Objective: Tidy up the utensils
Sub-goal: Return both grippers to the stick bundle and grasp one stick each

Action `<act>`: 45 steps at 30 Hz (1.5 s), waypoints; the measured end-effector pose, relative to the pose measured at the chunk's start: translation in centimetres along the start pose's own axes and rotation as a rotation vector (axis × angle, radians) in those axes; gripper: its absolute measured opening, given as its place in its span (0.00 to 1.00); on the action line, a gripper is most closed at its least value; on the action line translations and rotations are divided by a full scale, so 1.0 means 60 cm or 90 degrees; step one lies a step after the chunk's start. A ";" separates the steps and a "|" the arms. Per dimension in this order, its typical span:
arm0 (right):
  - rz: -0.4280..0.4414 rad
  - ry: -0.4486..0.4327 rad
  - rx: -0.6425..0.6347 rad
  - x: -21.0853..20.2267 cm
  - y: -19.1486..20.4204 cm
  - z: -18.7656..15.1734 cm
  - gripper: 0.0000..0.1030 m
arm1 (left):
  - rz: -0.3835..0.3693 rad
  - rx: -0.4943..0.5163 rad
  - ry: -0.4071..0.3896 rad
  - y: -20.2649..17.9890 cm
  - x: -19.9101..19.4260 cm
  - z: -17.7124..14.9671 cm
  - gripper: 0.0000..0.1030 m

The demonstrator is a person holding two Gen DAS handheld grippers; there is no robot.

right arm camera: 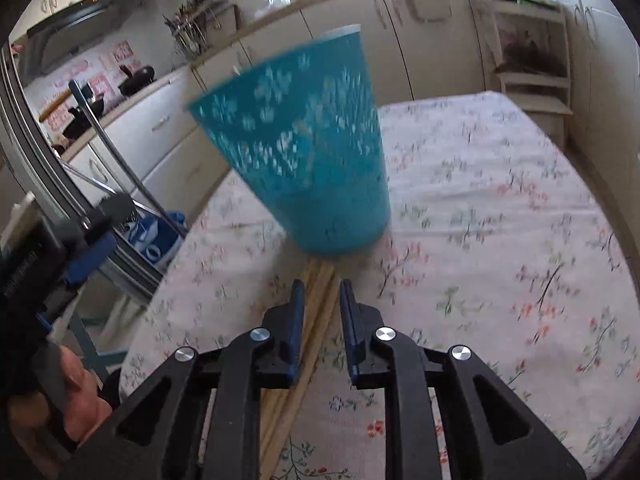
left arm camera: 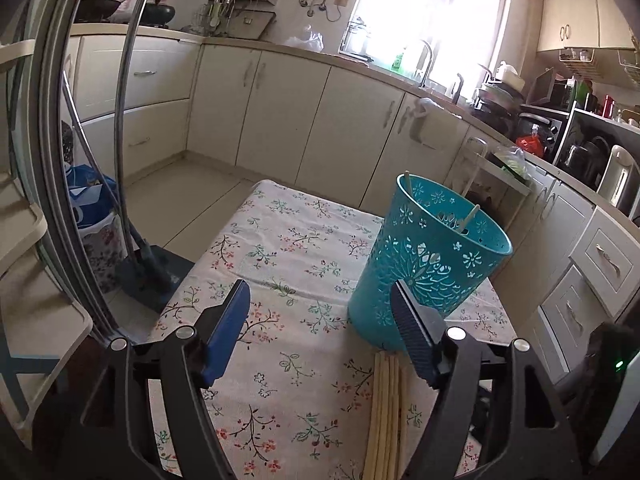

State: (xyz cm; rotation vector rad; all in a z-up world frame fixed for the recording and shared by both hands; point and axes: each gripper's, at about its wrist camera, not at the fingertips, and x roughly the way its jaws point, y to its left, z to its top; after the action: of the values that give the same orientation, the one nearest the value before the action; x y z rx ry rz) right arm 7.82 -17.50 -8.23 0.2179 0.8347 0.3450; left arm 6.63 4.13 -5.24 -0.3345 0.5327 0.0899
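A teal cut-out basket stands on the floral tablecloth, with two chopsticks leaning inside it. A bundle of pale wooden chopsticks lies flat on the cloth just in front of the basket. My left gripper is open wide and holds nothing; its right finger sits in front of the basket's lower wall. In the right wrist view the basket is blurred. My right gripper hovers low over the chopstick bundle, its jaws a narrow gap apart, the pads not pressing on the sticks.
Mop handles and a blue bag stand by the table's left edge. The left gripper's blue pad and a hand show at the left of the right wrist view. A white shelf unit stands beyond the table.
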 end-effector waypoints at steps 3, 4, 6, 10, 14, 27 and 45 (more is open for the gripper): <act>-0.021 0.032 -0.021 0.027 0.014 -0.020 0.17 | 0.002 0.014 0.007 0.000 -0.006 -0.007 0.69; -0.032 0.039 -0.030 0.034 0.018 -0.025 0.17 | 0.002 0.015 0.009 0.000 -0.007 -0.009 0.70; -0.048 0.054 -0.047 0.044 0.023 -0.033 0.16 | 0.001 0.017 0.021 0.001 -0.007 -0.012 0.70; -0.073 0.057 -0.098 0.045 0.037 -0.033 0.13 | -0.001 0.041 0.054 -0.003 0.005 -0.023 0.71; -0.087 0.057 -0.119 0.039 0.025 -0.027 0.09 | -0.010 0.092 0.129 -0.024 0.040 -0.047 0.72; -0.061 0.046 -0.087 0.017 -0.024 -0.025 0.08 | -0.026 0.197 0.245 -0.099 0.132 -0.104 0.57; -0.047 0.044 -0.079 0.015 -0.032 -0.025 0.08 | -0.093 0.075 0.262 -0.054 0.143 -0.082 0.05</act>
State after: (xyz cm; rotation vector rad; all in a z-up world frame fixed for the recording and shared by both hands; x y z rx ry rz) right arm 7.66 -18.83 -10.46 0.0595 0.8839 0.3351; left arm 12.15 -0.61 -12.65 -0.2759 0.9154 -0.1551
